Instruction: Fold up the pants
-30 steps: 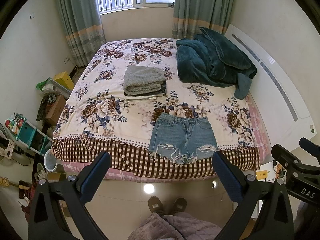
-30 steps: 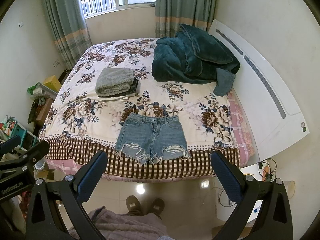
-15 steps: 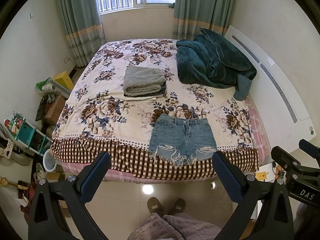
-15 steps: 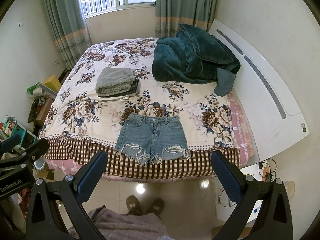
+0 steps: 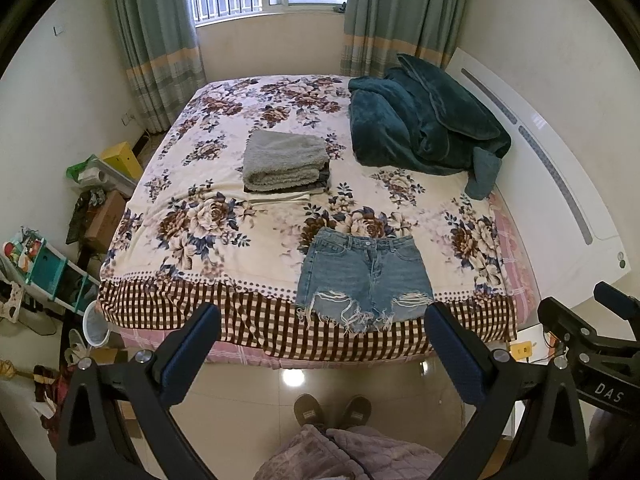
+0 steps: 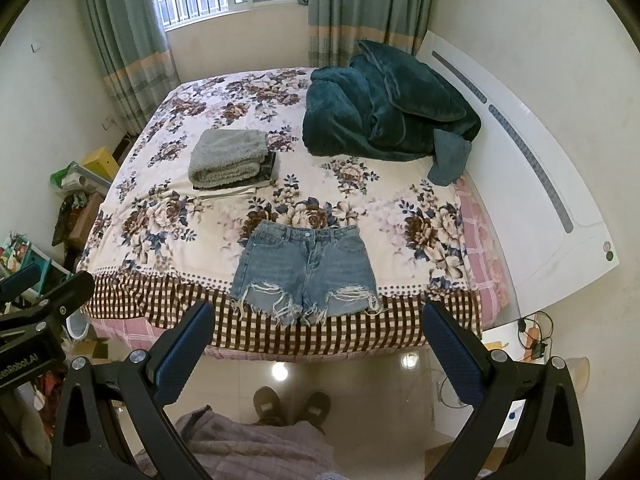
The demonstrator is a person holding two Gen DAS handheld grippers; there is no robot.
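Both grippers hang over the floor short of the bed, nothing touched. The left gripper (image 5: 322, 350) has its jaws spread wide and holds nothing; the right gripper (image 6: 316, 348) is the same, wide open and bare.

The shorts (image 5: 366, 278) lie flat at the near edge of the bed (image 5: 168, 300), right of centre in the left view, waistband away, frayed hems hanging over the checked border. In the right view the shorts (image 6: 306, 266) sit nearer centre frame.

The left view catches the right tool's black frame at lower right, with "DAS" printed on it, plus a yellow socket (image 5: 522, 348) by the bed's corner. The right view instead shows the left tool at lower left, and cables (image 6: 534, 340) on the floor at right; what they plug into is hard to make out.

Up the frame, a folded pile (image 5: 286, 162) topped in grey sits mid-bed, and a teal blanket (image 5: 420, 120) is heaped at upper right against the white headboard (image 5: 560, 184). Floral sheet, glossy tile floor, slippers (image 5: 332, 408) at bottom centre. Curtains (image 5: 156, 40) flank a barred window; boxes and a small shelf (image 5: 44, 268) crowd the left wall.
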